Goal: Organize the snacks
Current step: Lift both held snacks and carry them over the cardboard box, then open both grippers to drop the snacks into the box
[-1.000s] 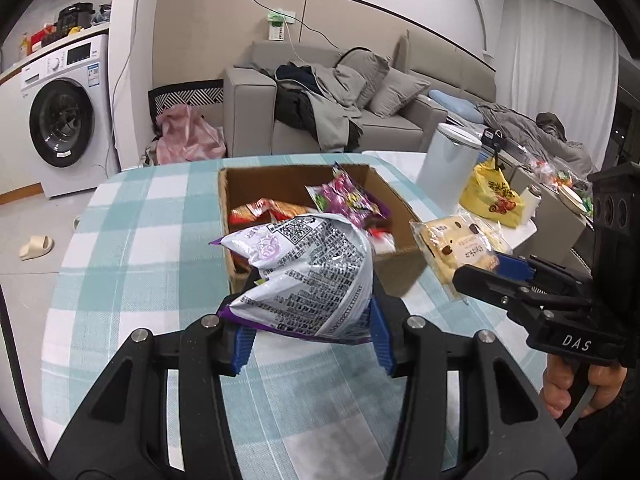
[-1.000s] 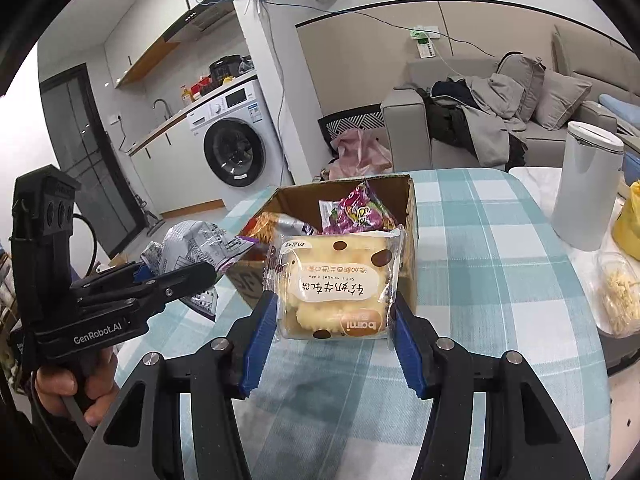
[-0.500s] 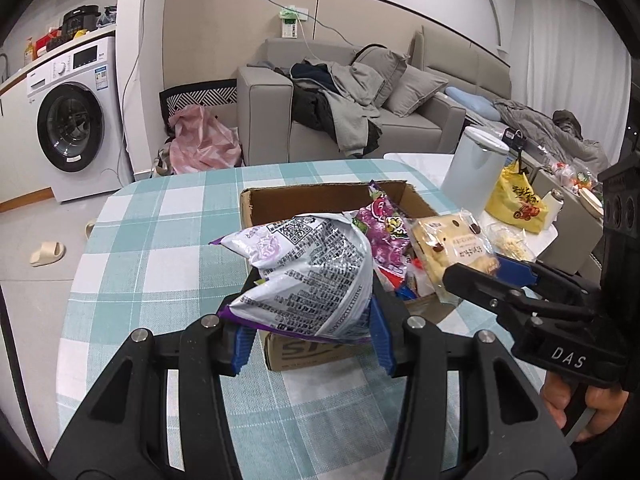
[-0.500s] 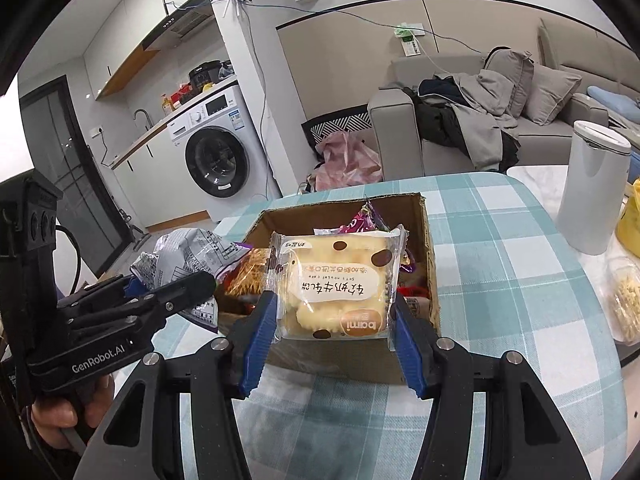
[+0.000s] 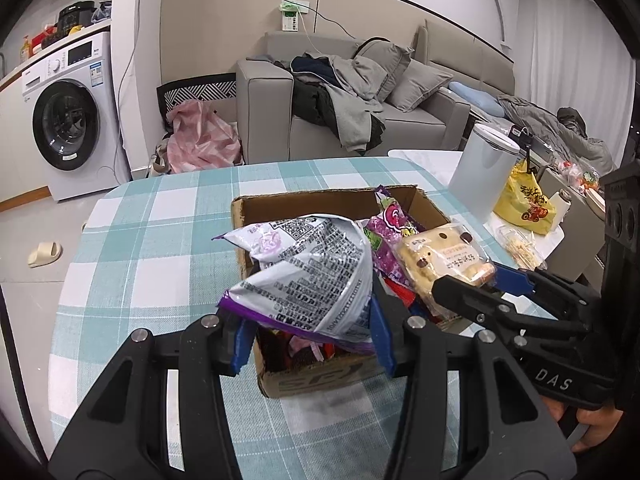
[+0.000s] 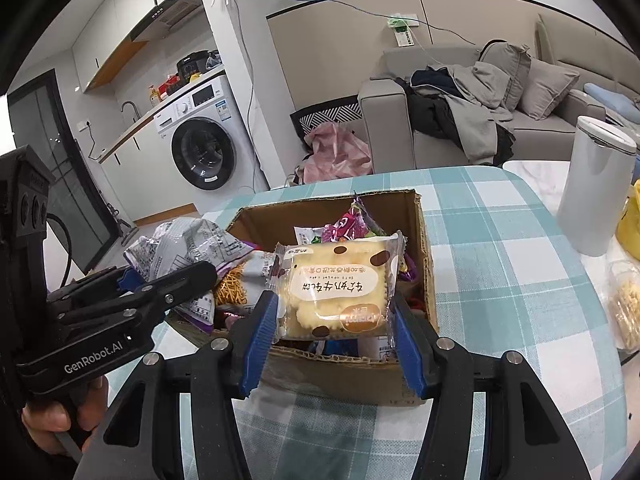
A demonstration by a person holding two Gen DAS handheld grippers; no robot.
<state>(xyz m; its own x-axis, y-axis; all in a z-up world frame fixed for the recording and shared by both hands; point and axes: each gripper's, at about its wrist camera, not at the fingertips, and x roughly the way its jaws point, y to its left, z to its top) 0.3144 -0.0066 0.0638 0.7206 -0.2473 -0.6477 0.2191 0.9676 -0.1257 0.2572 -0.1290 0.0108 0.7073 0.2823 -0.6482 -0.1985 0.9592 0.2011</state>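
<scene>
I held the left gripper (image 5: 306, 330) clamped on the purple-and-white snack bag (image 5: 308, 268) and the right gripper (image 6: 334, 330) clamped on the nougat cake packet (image 6: 336, 294), both at frame centre above the open cardboard box (image 6: 424, 236), probably to drop them inside.

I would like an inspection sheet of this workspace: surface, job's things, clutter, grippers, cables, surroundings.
Surface: table with teal checked cloth.
Job's things: open cardboard box holding several snack packs; silver-purple snack bag and nougat cake pack held over it.
Clutter: white canister, yellow bag, clear snack packet.
Grippers: left gripper shut on the bag; right gripper shut on the cake pack.
Cables: blue cable along the wall.
Surroundings: washing machine, sofa with clothes, slipper.
</scene>
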